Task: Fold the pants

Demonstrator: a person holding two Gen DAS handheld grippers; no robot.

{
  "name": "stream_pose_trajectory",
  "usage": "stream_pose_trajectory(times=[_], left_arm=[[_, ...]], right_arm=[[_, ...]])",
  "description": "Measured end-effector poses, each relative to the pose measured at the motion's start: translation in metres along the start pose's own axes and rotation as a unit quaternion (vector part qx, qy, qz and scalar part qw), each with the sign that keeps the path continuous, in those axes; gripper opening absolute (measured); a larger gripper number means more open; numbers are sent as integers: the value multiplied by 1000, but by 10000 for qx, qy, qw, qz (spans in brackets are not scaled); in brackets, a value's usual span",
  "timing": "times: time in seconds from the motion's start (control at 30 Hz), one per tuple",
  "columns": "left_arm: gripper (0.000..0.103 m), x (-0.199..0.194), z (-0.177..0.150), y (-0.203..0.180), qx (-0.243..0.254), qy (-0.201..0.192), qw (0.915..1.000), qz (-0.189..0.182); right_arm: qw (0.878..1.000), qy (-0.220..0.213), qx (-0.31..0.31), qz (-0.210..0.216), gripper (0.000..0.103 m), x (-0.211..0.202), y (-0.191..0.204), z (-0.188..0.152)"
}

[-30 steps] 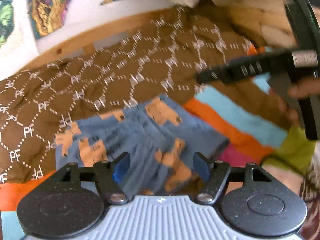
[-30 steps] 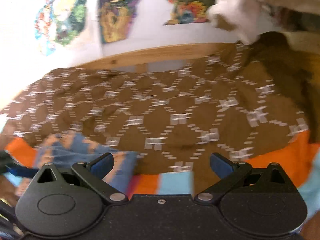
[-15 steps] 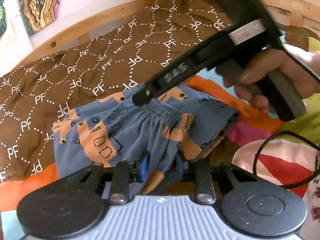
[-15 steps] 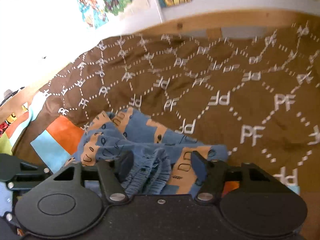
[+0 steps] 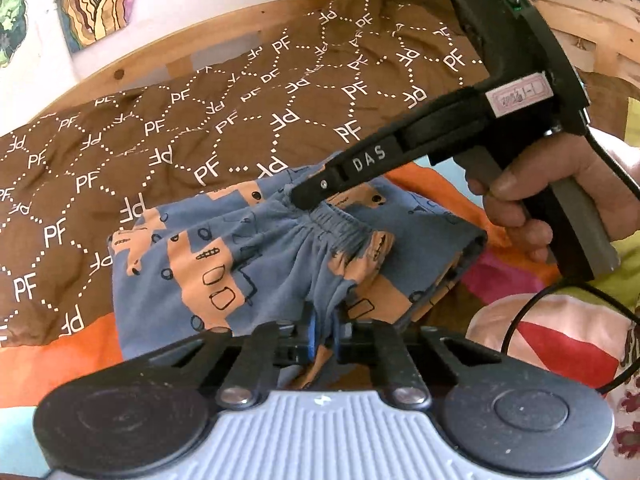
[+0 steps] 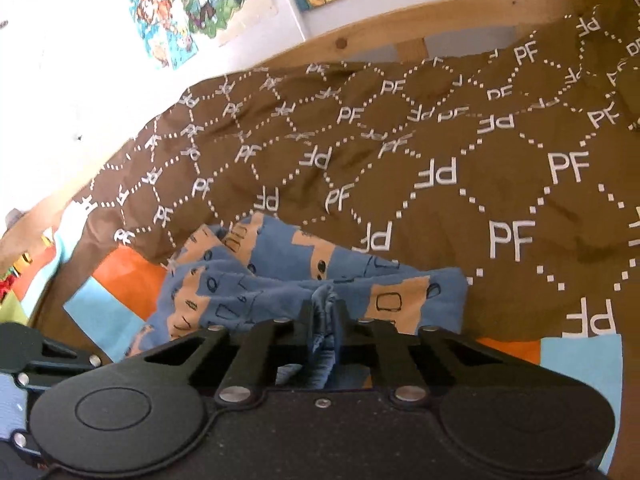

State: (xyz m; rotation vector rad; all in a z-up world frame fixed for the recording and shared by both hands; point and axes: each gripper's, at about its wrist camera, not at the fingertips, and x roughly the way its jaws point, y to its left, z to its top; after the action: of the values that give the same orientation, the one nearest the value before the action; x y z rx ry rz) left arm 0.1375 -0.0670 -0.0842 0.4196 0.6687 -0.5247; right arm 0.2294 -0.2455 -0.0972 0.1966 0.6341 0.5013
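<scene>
Small blue pants (image 5: pixel 224 264) with orange shapes lie bunched on a brown "PF" blanket (image 5: pixel 200 120). My left gripper (image 5: pixel 323 338) is shut on the near edge of the pants. In the left wrist view, my right gripper (image 5: pixel 298 200) reaches in from the right and pinches the gathered elastic waistband (image 5: pixel 340 222). In the right wrist view, my right gripper (image 6: pixel 324 332) is shut on a fold of the pants (image 6: pixel 280 276), with blue cloth squeezed between the fingers.
A wooden bed rail (image 6: pixel 400 20) runs behind the blanket, under a white wall with posters (image 6: pixel 188 4). A striped orange and light blue sheet (image 6: pixel 116 280) lies under the blanket. A red and pink cushion (image 5: pixel 560 344) sits at right, near a black cable.
Both grippers were open a second ago; each has come down onto the pants and shut on the cloth. The right gripper closed on the waistband in the last half second.
</scene>
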Motion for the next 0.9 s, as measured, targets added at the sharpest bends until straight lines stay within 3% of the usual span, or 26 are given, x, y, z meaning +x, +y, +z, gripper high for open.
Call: stream_pose_trajectory(times=[0.27,0.53,0.77,0.87,0.9], left_arm=[[4,-14,7,4,-360,-42,9993,-40],[4,-26,27,-11,-347,-293,9984,-326],[5,0,24,-33,7,-78,9986,-517],[8,7,21,-33,5,58,9986,-524],[15,6,21,-31,-72,38,9983,-570]], right_arm=[[9995,-258,137,140,8,-17,-1,7],[9983,-520,232,154,8,-52,-12,24],[9991,-77,172,-377,8,-50,-28,12],[9979,74,22,-650,22,-43,-29,3],[9971,100,-5,-751,32,-42,-29,2]])
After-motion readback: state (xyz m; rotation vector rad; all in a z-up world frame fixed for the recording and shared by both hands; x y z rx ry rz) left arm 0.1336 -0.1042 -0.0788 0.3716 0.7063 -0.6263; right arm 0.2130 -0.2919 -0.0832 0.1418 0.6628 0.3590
